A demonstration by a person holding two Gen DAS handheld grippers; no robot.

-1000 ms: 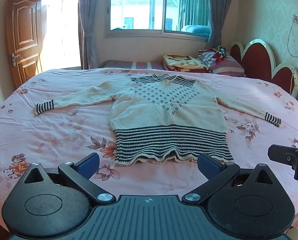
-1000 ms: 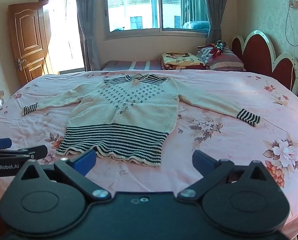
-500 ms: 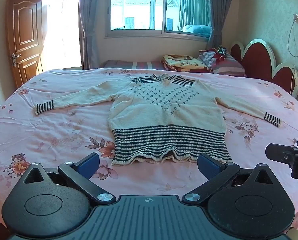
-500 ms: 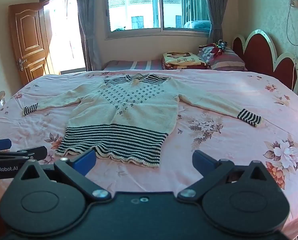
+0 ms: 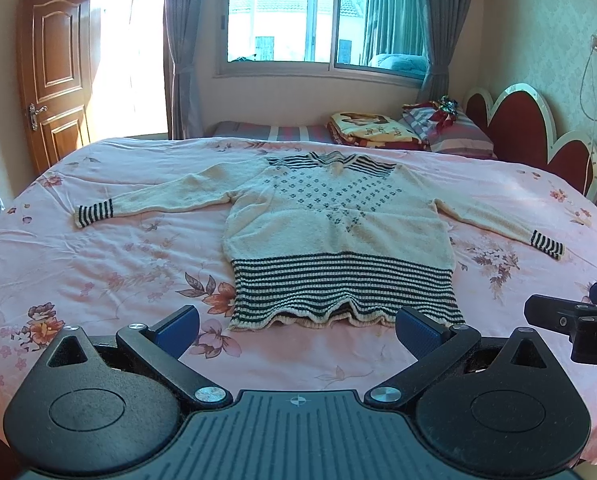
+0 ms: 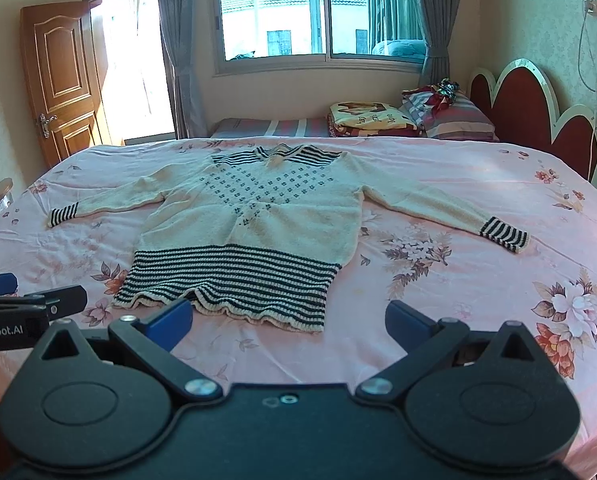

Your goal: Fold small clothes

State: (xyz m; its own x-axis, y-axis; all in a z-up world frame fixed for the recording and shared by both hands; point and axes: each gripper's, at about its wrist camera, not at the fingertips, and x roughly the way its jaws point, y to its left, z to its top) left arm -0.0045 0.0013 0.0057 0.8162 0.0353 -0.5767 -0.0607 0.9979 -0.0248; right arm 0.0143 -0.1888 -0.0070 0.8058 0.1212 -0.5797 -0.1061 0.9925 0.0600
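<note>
A cream knitted sweater point(image 5: 338, 224) with black stripes at hem, cuffs and collar lies flat and spread out on the pink floral bed point(image 5: 98, 264), sleeves out to both sides. It also shows in the right wrist view point(image 6: 254, 220). My left gripper point(image 5: 298, 330) is open and empty, held just short of the striped hem point(image 5: 346, 292). My right gripper point(image 6: 288, 322) is open and empty, near the hem's right corner point(image 6: 310, 312). The right gripper's tip shows at the right edge of the left wrist view point(image 5: 570, 320).
Folded blankets and pillows point(image 5: 410, 130) lie at the far side of the bed. A red headboard point(image 5: 538, 136) stands at the right. A wooden door point(image 5: 52, 80) and a window point(image 5: 318, 28) are behind. The bed's near edge is right below the grippers.
Both grippers have moved slightly forward toward the sweater's hem. The sweater has not moved.
</note>
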